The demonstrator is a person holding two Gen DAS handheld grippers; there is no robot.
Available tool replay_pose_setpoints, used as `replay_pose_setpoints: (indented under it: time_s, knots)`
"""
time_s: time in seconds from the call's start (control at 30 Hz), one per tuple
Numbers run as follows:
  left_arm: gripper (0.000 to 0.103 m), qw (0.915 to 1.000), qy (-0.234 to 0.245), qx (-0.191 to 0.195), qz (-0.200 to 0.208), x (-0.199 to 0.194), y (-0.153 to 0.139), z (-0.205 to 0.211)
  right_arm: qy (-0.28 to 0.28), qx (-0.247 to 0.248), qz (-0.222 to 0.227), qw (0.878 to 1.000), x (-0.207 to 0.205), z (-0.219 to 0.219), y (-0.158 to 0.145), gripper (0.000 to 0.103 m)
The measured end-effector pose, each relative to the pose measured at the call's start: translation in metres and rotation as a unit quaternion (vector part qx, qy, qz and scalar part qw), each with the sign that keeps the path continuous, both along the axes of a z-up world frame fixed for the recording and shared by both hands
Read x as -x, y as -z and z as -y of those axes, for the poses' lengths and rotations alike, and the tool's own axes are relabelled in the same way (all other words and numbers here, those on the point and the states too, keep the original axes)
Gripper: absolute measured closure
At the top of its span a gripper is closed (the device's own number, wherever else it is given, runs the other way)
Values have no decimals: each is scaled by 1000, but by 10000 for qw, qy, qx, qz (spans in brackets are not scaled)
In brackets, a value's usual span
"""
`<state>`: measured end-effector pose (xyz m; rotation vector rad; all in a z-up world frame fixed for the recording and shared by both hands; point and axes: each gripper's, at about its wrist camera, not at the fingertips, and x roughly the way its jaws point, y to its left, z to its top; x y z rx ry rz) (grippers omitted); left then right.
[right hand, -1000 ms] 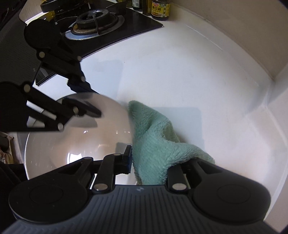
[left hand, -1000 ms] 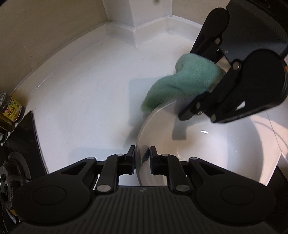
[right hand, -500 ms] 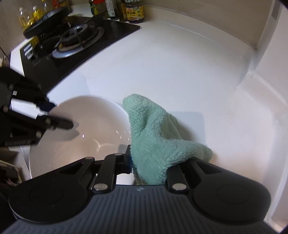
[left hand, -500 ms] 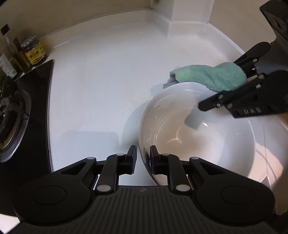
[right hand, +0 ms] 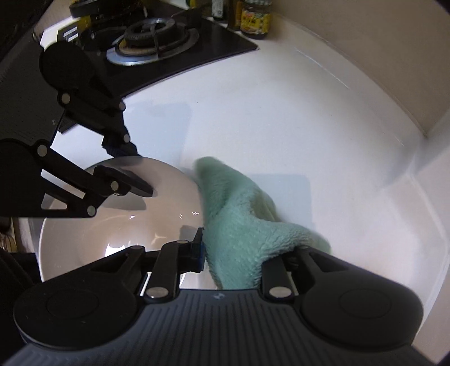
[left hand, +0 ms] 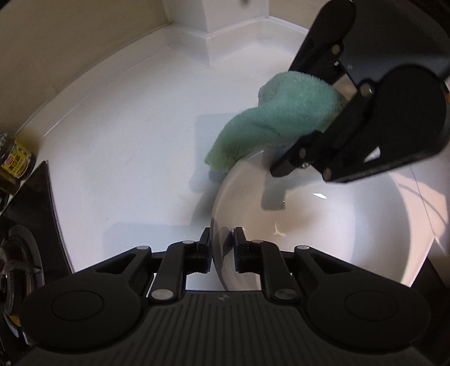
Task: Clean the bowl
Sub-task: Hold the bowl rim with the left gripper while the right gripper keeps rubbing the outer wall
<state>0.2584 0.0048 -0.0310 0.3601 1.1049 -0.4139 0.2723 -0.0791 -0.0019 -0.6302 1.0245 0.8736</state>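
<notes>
White counter (left hand: 126, 135); bowl (left hand: 351, 225) rim between left jaws.

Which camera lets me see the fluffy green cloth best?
The right wrist view: the green cloth fills the middle, close up, hanging over the bowl rim beside it. In the left wrist view the cloth sits farther off, partly hidden behind the right hand-held gripper.

Ahead of both grippers a glossy white countertop (left hand: 126, 135) meets beige walls (right hand: 365, 42) at a raised white lip, with a boxed corner (left hand: 208, 25). A black gas hob (right hand: 157, 36) lies left, jars (right hand: 254, 18) behind it.
</notes>
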Motion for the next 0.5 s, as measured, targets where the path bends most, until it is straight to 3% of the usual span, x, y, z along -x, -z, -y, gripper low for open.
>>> replay_pose_setpoints:
  time_s: [0.33,0.5]
  knots:
    - [88,9942,-1007,283,-265,33,3,-9,377,-372,-181,9984,1,13,6,87]
    - [91,9954,-874,373,-147,41,3,-10,484,-356,-267,9978,10,23,9,89]
